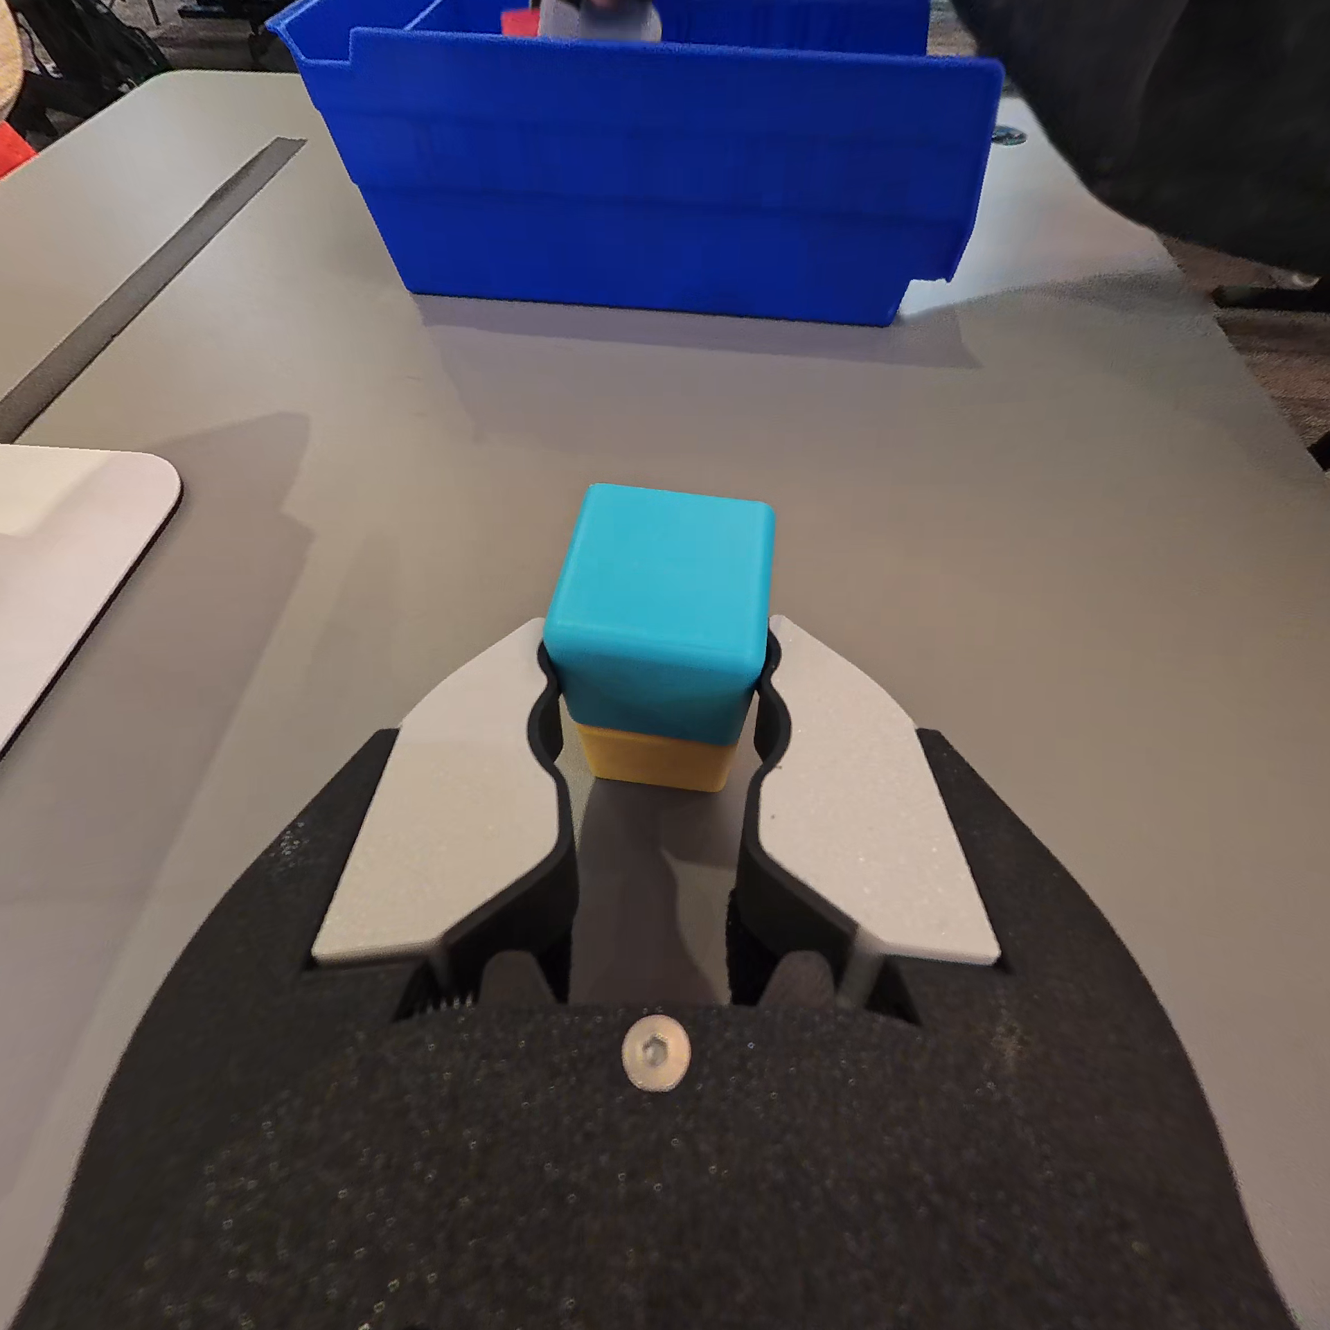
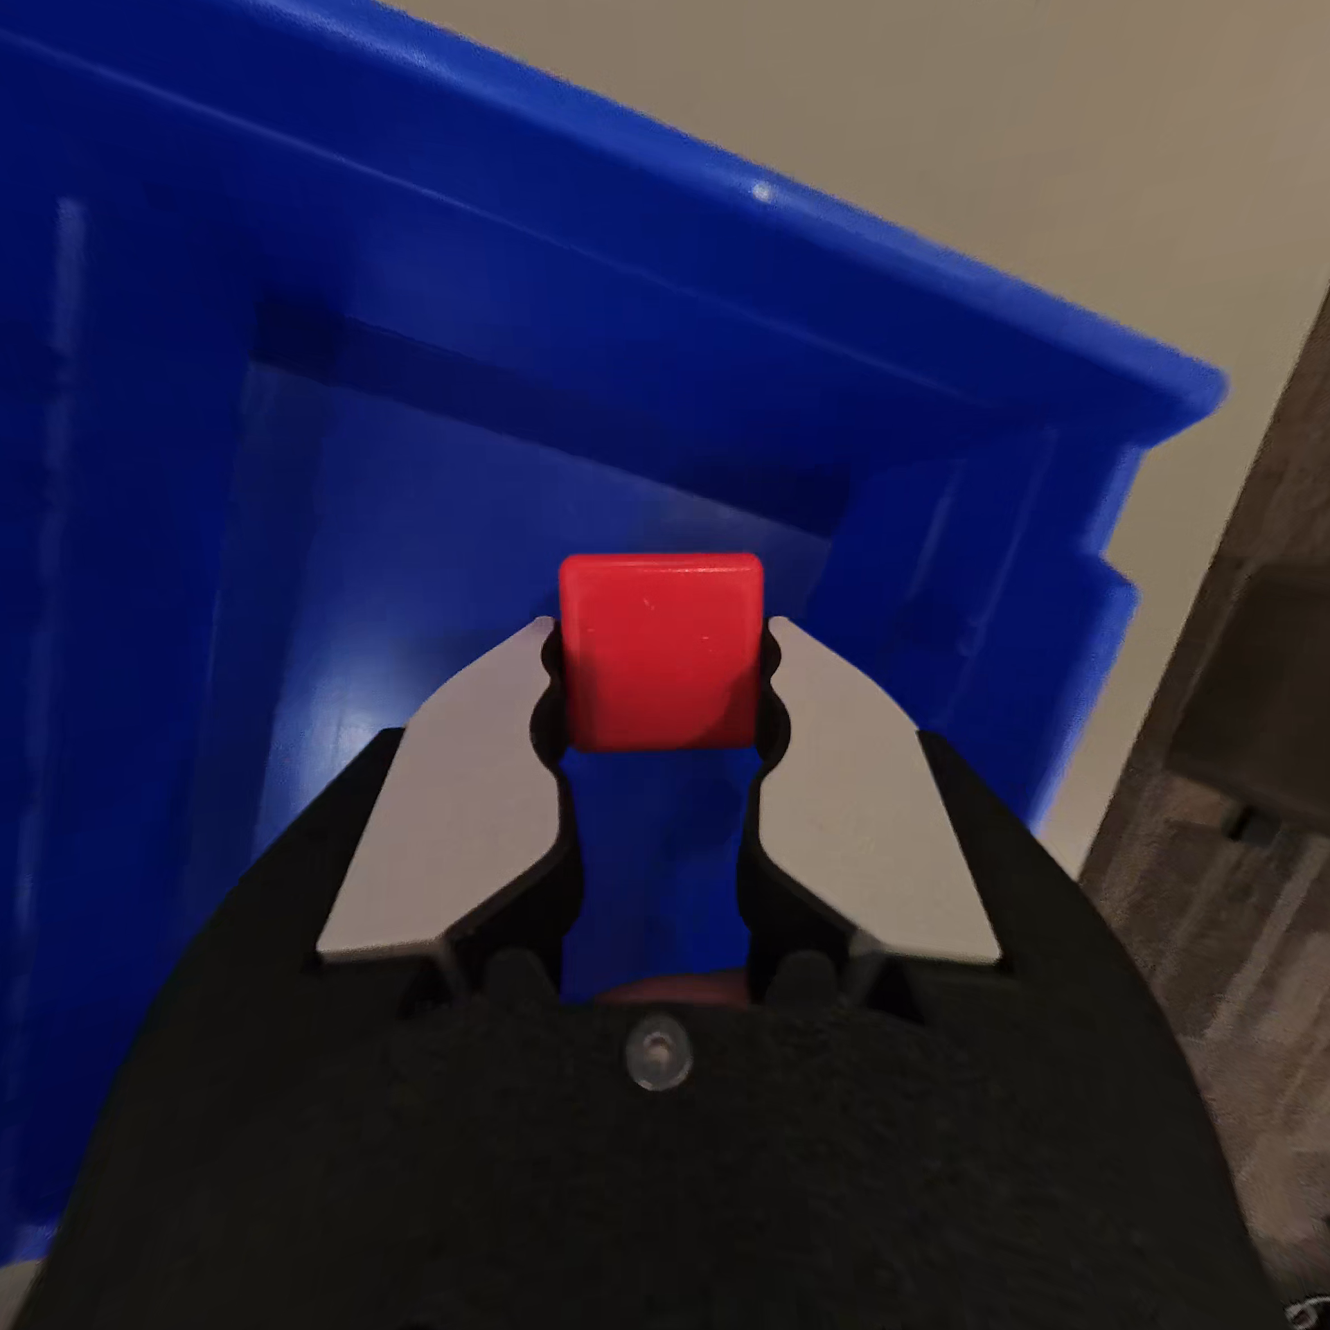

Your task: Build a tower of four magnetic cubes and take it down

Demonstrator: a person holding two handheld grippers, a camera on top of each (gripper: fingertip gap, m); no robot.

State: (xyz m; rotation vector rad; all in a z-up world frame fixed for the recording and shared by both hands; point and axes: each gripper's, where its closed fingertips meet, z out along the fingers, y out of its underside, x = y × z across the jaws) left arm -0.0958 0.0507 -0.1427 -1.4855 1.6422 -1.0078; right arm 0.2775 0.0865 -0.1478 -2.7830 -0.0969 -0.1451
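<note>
- Teal cube (image 1: 658, 612) sits on a yellow cube (image 1: 658, 766), forming a two-high stack on the grey table (image 1: 935, 504).
- Left gripper (image 1: 658, 691): jaws closed to cube width, pads pressed against both side faces of the teal cube. The yellow cube hangs or rests below the pads; whether it touches the table cannot be told from this view.
- Right gripper (image 2: 658, 684): jaws closed to cube width on a red cube (image 2: 658, 648), held above the floor of the blue bin (image 2: 648, 288), near one corner of it.
- In the left wrist view the bin (image 1: 648, 180) stands well beyond the stack, and a red patch shows above its rim, blurred.
- Progress, as judged: two of four levels are stacked. The red cube is probably the third, though it could equally be one being returned to the bin. A fourth cube is not in view. Whichever phase this is, a good share of the task remains.
- Orientation: the stack's long axis is vertical, with faces roughly square to the left gripper and the teal cube slightly twisted relative to the yellow one.
- Red cube has no long axis; one flat face is turned to the camera, its sides parallel to the fingers.
- A pale flat board (image 1: 72, 561) lies left of the stack, well apart.
</note>
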